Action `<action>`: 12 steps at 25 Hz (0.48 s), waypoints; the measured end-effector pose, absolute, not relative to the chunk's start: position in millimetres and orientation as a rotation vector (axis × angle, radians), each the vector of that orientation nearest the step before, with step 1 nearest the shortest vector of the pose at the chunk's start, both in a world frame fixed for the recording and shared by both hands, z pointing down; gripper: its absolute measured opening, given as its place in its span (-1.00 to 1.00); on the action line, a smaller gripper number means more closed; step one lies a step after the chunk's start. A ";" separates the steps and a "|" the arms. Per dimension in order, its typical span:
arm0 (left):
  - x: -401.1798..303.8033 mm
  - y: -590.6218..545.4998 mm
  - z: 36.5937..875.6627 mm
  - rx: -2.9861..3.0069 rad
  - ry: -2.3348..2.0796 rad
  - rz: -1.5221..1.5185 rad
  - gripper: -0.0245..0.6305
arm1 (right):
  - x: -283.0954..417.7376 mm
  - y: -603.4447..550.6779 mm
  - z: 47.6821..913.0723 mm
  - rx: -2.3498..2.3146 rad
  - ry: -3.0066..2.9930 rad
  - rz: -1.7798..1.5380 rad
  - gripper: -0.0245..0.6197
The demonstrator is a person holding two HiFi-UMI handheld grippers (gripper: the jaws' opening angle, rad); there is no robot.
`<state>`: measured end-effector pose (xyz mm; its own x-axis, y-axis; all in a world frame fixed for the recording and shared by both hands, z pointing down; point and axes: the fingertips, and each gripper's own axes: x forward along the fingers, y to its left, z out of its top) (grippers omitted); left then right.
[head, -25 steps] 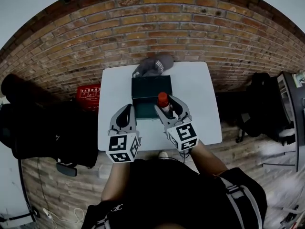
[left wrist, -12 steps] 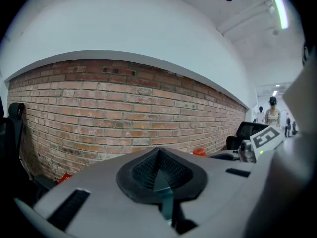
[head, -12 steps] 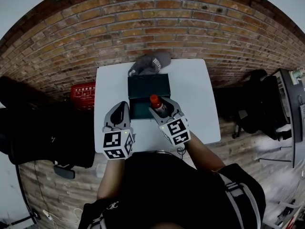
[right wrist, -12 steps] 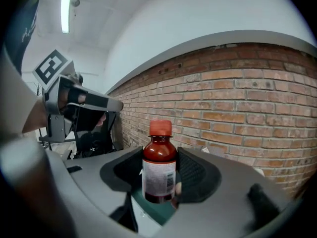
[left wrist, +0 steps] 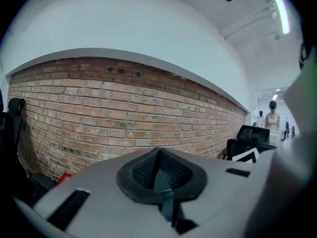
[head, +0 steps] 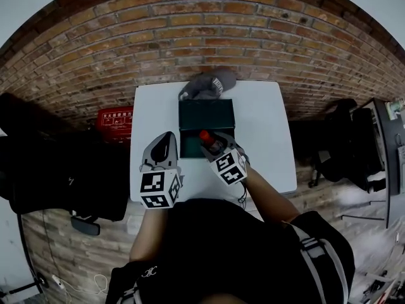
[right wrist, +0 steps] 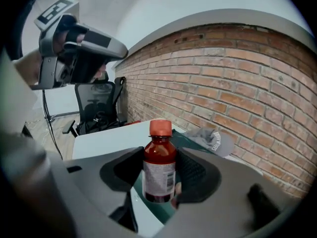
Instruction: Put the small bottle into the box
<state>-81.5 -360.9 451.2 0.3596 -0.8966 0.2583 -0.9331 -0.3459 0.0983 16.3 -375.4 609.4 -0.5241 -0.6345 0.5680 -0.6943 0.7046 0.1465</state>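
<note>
The small bottle (head: 207, 139) is dark red with a red cap and a white label. My right gripper (head: 212, 144) is shut on it, both pads pressing its sides (right wrist: 159, 168). It hangs upright over the near part of the open dark green box (head: 206, 120), which stands mid-table. In the right gripper view the box's green inside (right wrist: 184, 139) shows behind the bottle. My left gripper (head: 164, 143) hovers left of the box over the white table (head: 266, 125). Its pads (left wrist: 171, 171) meet with nothing between them.
A grey cap (head: 207, 84) lies on the table just behind the box, against the brick wall (head: 190, 24). A red crate (head: 116, 118) sits on the floor at the left. Dark chairs and bags (head: 345, 138) flank the table. A person (left wrist: 272, 119) stands far off.
My right gripper has carried the bottle leftward, from the box's right side toward its near middle. The left gripper has stayed beside the box, still shut.
</note>
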 end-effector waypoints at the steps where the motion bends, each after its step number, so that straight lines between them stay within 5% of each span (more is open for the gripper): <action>1: -83.8 -360.4 450.7 2.391 -1.644 0.227 -0.89 | 14.2 -375.3 615.8 0.989 -2.289 0.133 -0.27; 12: -105.6 -353.0 452.8 2.366 -1.654 0.225 -0.89 | 5.1 -381.2 698.7 0.864 -2.057 0.304 -0.27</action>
<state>-105.6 -353.0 452.8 0.3456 -0.9004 0.2643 -0.9383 -0.3272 0.1121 5.1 -381.2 698.7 -0.3893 -0.4661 0.7945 -0.6760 0.7304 0.0973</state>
